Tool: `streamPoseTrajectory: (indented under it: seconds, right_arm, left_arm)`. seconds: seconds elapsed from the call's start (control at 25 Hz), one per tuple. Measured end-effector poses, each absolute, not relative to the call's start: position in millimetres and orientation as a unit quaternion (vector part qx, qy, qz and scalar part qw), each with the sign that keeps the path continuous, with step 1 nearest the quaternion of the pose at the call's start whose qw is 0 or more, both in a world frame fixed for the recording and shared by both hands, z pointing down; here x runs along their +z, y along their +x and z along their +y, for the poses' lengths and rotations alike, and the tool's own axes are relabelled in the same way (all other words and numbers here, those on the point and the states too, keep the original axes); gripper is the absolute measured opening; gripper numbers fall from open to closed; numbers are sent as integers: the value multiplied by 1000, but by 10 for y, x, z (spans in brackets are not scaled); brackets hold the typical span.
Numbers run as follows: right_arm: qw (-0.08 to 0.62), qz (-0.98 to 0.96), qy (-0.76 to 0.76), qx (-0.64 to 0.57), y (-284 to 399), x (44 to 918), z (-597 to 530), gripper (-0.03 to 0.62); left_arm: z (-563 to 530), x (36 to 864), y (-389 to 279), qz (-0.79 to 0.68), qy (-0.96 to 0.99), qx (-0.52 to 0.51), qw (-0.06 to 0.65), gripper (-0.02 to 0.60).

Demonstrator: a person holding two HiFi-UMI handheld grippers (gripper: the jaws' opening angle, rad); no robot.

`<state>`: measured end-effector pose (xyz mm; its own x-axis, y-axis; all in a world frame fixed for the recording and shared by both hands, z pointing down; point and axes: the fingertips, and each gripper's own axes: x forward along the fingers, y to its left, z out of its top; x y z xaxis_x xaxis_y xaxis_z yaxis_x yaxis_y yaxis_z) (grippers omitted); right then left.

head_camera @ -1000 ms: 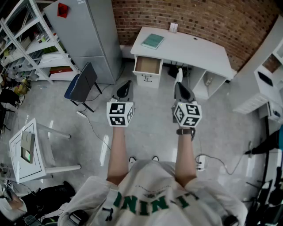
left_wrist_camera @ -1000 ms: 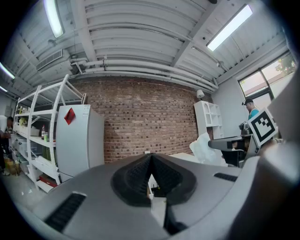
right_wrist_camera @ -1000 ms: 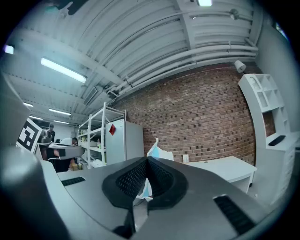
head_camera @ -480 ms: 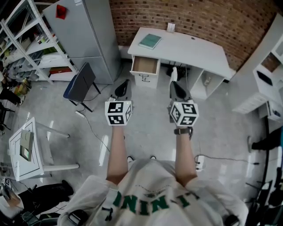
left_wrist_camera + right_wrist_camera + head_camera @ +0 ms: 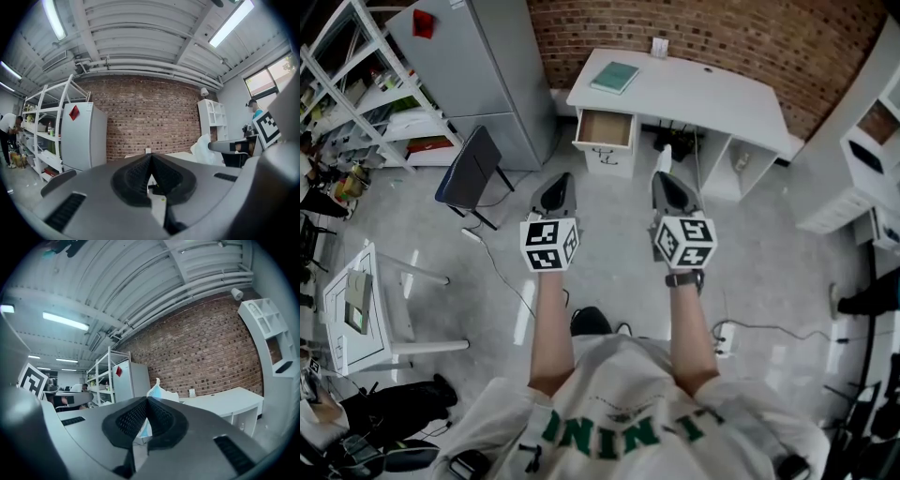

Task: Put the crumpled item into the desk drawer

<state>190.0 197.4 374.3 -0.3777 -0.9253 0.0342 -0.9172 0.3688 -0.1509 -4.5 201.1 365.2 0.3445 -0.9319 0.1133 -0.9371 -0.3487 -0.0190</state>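
Note:
A white desk stands against the brick wall, its left drawer pulled open and showing a bare wooden bottom. My right gripper is shut on a crumpled white and pale blue item, held above the floor in front of the desk. In the right gripper view the crumpled item sticks up from between the closed pads. My left gripper hangs level with it, to its left, shut with nothing in it. The left gripper view shows the crumpled item off to the right.
A green book lies on the desk. A grey fridge and a dark chair stand left of the drawer, with shelving beyond. A small white table is at lower left. Cables cross the floor.
Both grippers keep their pose and grip. The view has shifted as the person steps toward the desk, and a dark shoe now shows between the arms.

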Motion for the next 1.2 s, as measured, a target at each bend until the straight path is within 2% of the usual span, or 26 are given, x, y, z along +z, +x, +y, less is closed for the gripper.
streamPoseTrajectory:
  seconds: [0.44,1.2]
  right_arm:
    - [18,820,-564,-97,1760,4010,1566,2]
    - [11,790,-605,-99,1128,3948,-445,3]
  left_arm:
    - [1578,3818,-188,-566,822,52,35,-6]
    - [-661,3725,-768,-510,859,45,31,-5]
